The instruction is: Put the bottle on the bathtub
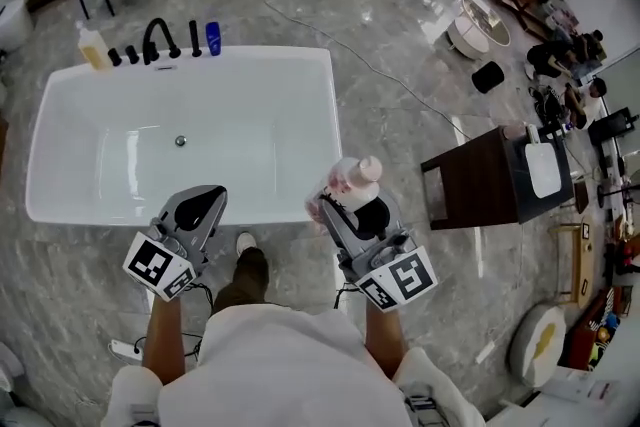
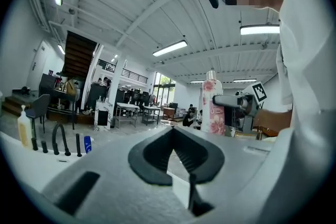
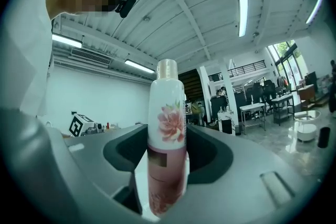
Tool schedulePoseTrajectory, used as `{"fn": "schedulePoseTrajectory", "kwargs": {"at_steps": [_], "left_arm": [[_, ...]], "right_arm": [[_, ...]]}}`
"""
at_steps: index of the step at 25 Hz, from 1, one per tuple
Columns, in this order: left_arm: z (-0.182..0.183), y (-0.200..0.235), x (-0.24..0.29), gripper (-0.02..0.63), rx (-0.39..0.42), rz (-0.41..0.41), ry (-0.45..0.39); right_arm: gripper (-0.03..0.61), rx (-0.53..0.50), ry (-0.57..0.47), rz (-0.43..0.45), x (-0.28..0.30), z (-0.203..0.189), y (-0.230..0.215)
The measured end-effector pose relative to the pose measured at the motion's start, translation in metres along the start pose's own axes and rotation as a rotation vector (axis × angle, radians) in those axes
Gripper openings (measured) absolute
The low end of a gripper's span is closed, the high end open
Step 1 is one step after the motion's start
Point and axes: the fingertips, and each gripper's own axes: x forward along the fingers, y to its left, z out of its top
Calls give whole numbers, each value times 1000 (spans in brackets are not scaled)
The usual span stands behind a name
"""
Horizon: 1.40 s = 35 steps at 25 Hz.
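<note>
A white bottle with pink flower print and a pale cap (image 1: 352,177) stands upright between the jaws of my right gripper (image 1: 345,203), which is shut on it. It hangs just off the near right corner of the white bathtub (image 1: 332,105). In the right gripper view the bottle (image 3: 167,139) fills the gap of the right gripper (image 3: 168,168). My left gripper (image 1: 203,205) hovers over the tub's near rim, shut with nothing in it; its jaws meet in the left gripper view (image 2: 181,157), where the bottle (image 2: 212,105) shows to the right.
A black faucet (image 1: 158,39), a yellow bottle (image 1: 93,47) and a small blue bottle (image 1: 213,38) stand on the tub's far rim. A dark wooden cabinet (image 1: 490,180) is to the right. A cable (image 1: 380,70) runs over the marble floor.
</note>
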Motion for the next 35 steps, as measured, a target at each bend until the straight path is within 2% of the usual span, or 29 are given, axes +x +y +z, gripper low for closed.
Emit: {"fn": "schedulePoseTrajectory", "kwargs": {"at_steps": [4, 8, 14, 20, 26, 35], "left_arm": [[9, 64, 24, 3, -14, -21, -2], [24, 105, 49, 3, -7, -50, -20], [43, 126, 92, 3, 27, -99, -48], [49, 142, 124, 3, 19, -74, -55], [25, 156, 174, 3, 2, -34, -16], [-51, 206, 256, 3, -22, 48, 30]], "right_arm": [[236, 0, -18, -15, 59, 8, -18], [235, -19, -9, -32, 100, 15, -32], [236, -21, 10, -50, 134, 15, -59], [235, -42, 45, -44, 156, 6, -97], [235, -43, 83, 5, 186, -21, -156], [235, -50, 119, 58, 272, -112, -262]]}}
